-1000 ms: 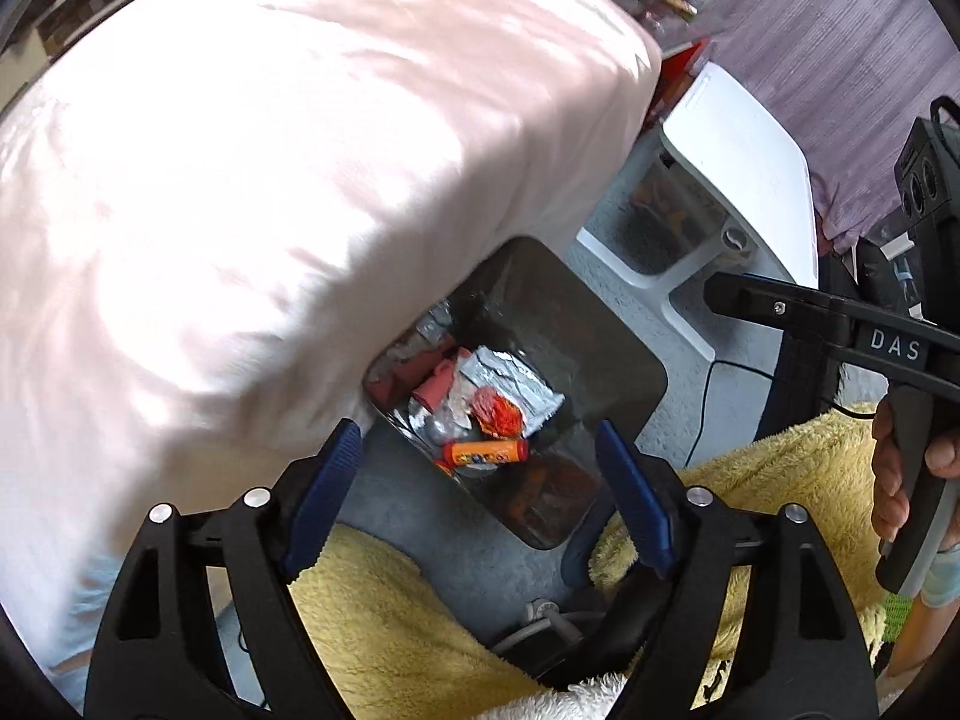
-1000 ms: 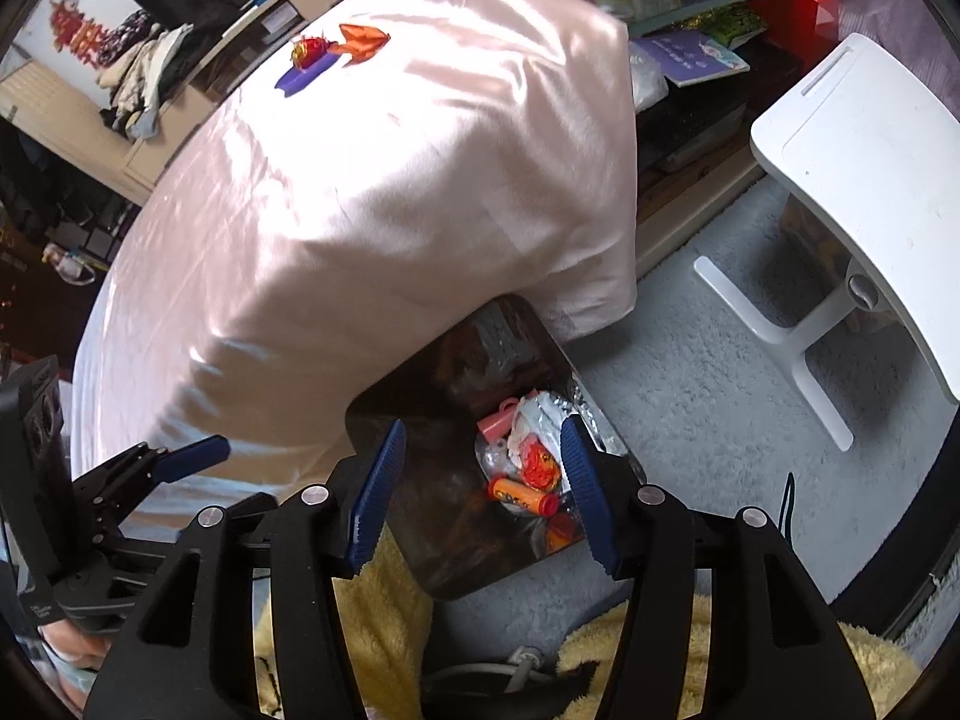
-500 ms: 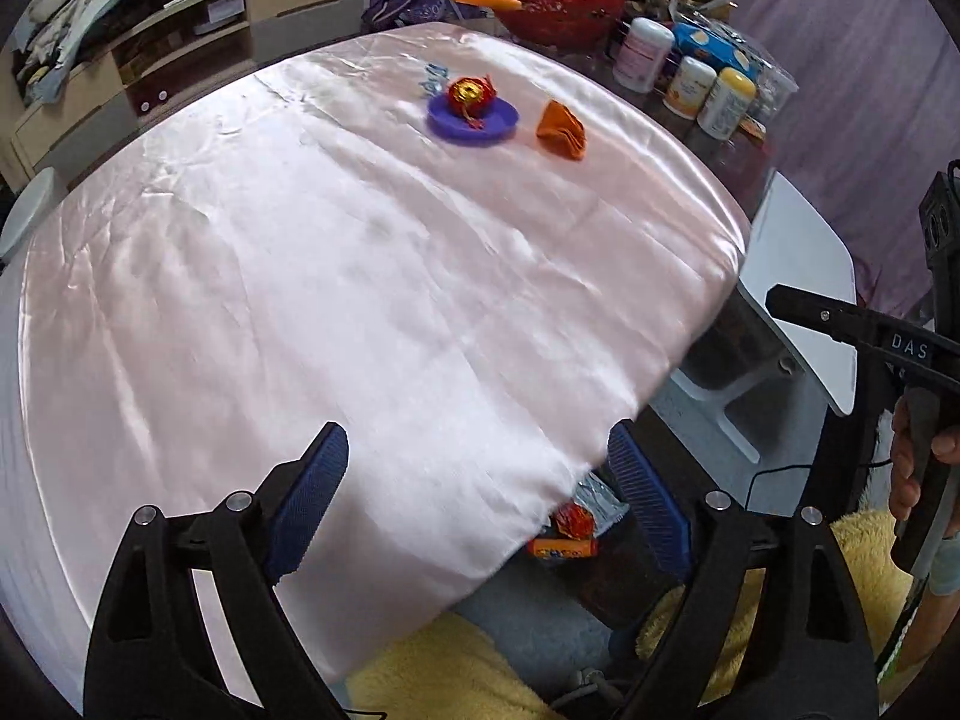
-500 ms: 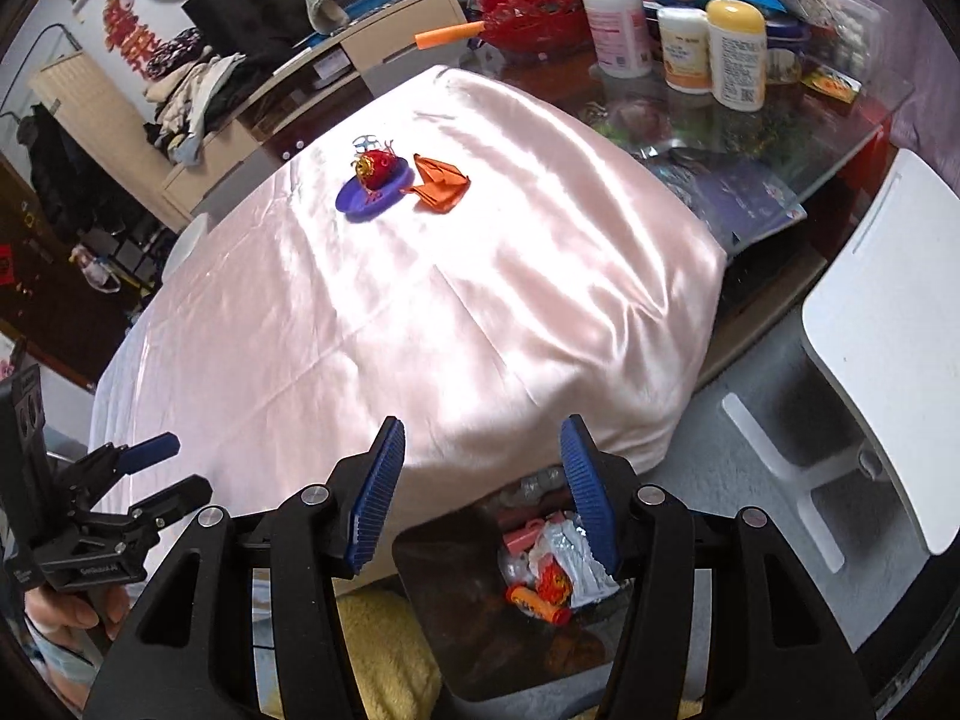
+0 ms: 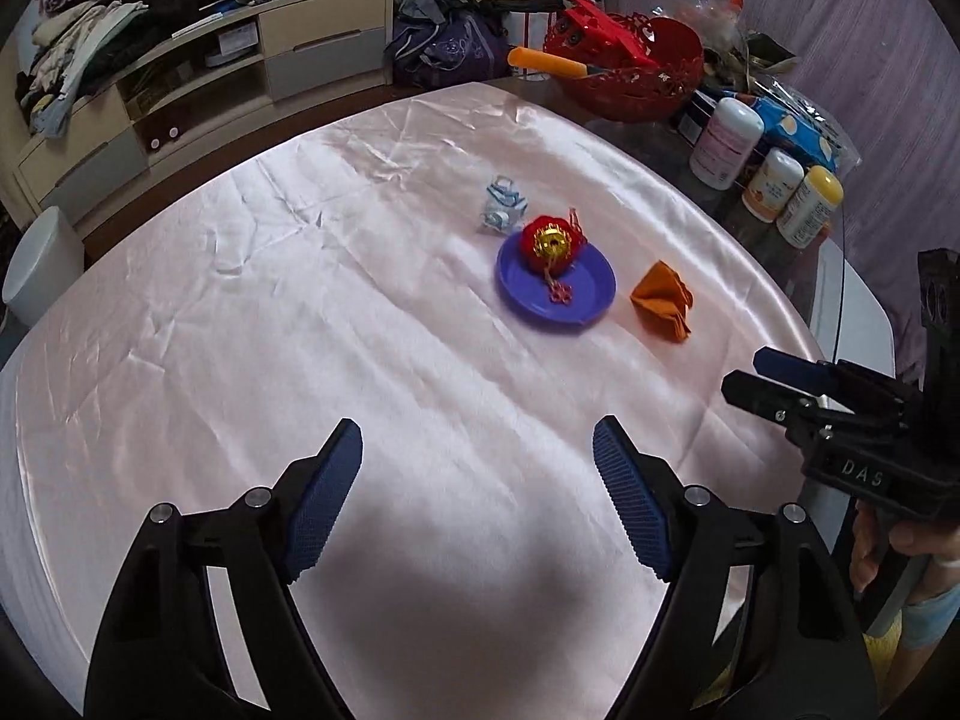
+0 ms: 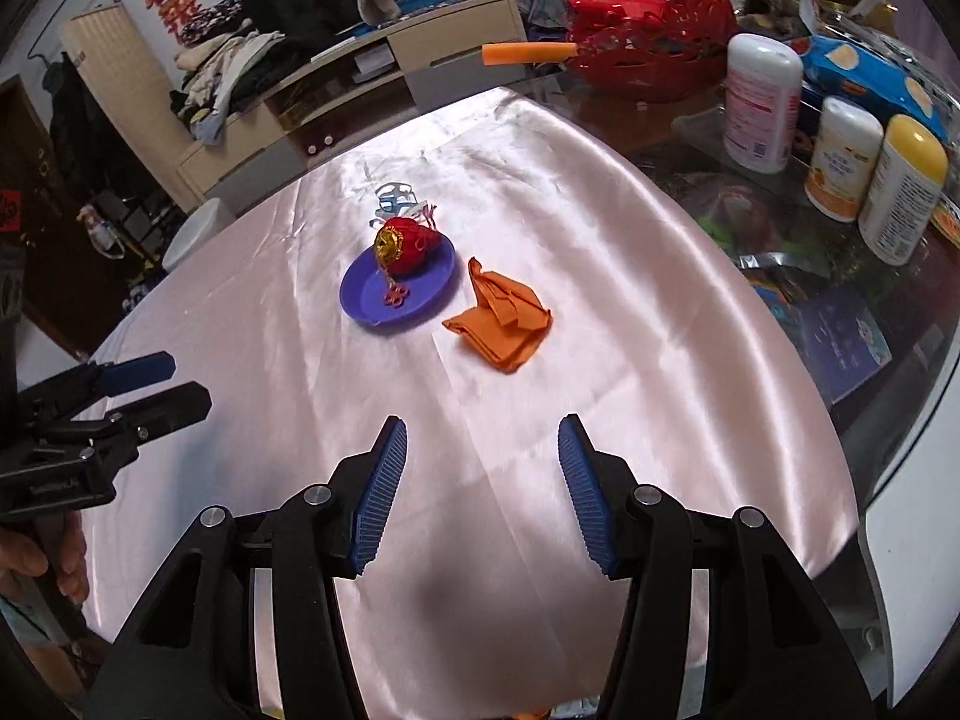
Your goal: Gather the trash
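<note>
A crumpled orange napkin [image 5: 662, 307] [image 6: 503, 318] lies on the pink satin tablecloth [image 5: 300, 312] [image 6: 630, 300], right of a purple plate [image 5: 585, 294] [image 6: 367, 294]. A red and gold ornament [image 5: 549, 242] [image 6: 401, 246] rests on the plate. A clear blue-printed wrapper [image 5: 503, 205] [image 6: 396, 199] lies just behind the plate. My left gripper [image 5: 478, 483] is open and empty above the near part of the cloth. My right gripper [image 6: 478, 474] is open and empty, nearer the napkin. Each gripper shows in the other's view, the right [image 5: 774, 375] and the left [image 6: 159, 381].
A red basket [image 5: 630, 72] [image 6: 648, 36], three bottles [image 5: 768, 186] [image 6: 840, 144] and snack packets stand on the glass table beyond the cloth at the right. A cluttered cabinet [image 5: 198, 96] stands behind. A white stool [image 5: 864, 306] is at the right edge.
Both grippers have swung up from the trash bin on the floor to face the table top. The bin has dropped out of both views; the plate, napkin and wrapper now sit mid-frame.
</note>
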The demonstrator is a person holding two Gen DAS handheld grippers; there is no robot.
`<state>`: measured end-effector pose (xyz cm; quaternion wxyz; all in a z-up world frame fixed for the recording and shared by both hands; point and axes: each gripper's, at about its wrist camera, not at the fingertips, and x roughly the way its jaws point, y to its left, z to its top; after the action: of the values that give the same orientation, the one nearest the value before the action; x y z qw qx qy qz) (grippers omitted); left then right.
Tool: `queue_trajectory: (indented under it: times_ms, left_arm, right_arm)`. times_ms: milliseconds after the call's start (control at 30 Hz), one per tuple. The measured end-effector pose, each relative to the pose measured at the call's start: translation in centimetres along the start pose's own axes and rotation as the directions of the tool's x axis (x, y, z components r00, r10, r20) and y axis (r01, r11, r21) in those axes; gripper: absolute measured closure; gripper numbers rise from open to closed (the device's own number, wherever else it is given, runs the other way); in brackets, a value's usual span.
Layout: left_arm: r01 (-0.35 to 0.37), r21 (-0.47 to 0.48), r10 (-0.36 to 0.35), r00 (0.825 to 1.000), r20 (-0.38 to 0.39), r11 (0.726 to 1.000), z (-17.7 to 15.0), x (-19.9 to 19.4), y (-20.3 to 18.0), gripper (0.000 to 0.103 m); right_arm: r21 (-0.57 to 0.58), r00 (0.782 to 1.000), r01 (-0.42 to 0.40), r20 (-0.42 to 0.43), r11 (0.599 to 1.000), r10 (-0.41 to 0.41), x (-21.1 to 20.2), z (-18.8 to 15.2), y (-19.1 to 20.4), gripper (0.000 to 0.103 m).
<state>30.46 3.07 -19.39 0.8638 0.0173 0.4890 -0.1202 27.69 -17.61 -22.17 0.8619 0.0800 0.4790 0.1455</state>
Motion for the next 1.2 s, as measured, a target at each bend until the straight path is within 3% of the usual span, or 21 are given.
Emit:
queue_trajectory:
  times_ms: [367, 600, 667, 800, 867, 933, 1033, 1200]
  left_arm:
    - [0.015, 0.013, -0.015, 1.0, 0.021, 1.0, 8.0, 5.9, 0.2, 0.028]
    - [0.007, 0.04, -0.008, 1.0, 0.021, 0.999, 11.8, 9.3, -0.7, 0.034]
    - [0.013, 0.049, -0.014, 1.0, 0.011, 0.999, 12.3, 10.3, -0.9, 0.041]
    - [0.029, 0.06, -0.028, 0.999, -0.019, 0.998, 12.8, 12.0, -1.2, 0.06]
    - [0.041, 0.059, -0.039, 0.999, -0.036, 0.997, 12.9, 12.6, -1.3, 0.081]
    - [0.056, 0.058, -0.054, 0.997, -0.048, 0.997, 12.6, 12.7, -1.3, 0.09]
    - [0.059, 0.056, -0.056, 0.998, -0.043, 0.997, 12.2, 11.8, -1.4, 0.097]
    - [0.042, 0.071, -0.042, 0.999, 0.0, 0.997, 11.1, 7.7, -2.0, 0.097]
  right_arm:
    - [-0.103, 0.998, 0.065, 0.03, 0.993, -0.063, 4.4, 3.8, 0.8, 0.048]
    - [-0.089, 0.999, 0.044, 0.022, 0.995, -0.043, 5.7, 4.2, 0.2, 0.051]
    - [-0.09, 0.998, 0.053, 0.033, 0.995, -0.05, 5.7, 4.2, 0.1, 0.061]
    - [-0.071, 0.999, 0.028, 0.035, 0.997, -0.026, 5.3, 4.0, -0.3, 0.064]
    - [-0.065, 0.999, 0.025, 0.035, 0.998, -0.022, 5.2, 3.7, -0.4, 0.065]
    - [-0.057, 0.999, 0.021, 0.031, 0.998, -0.02, 5.0, 3.6, -0.5, 0.065]
    - [-0.048, 0.999, 0.021, 0.029, 0.999, -0.019, 4.5, 3.4, -0.6, 0.065]
    - [-0.04, 0.999, 0.013, 0.052, 0.999, -0.011, 1.8, 2.9, -0.1, 0.065]
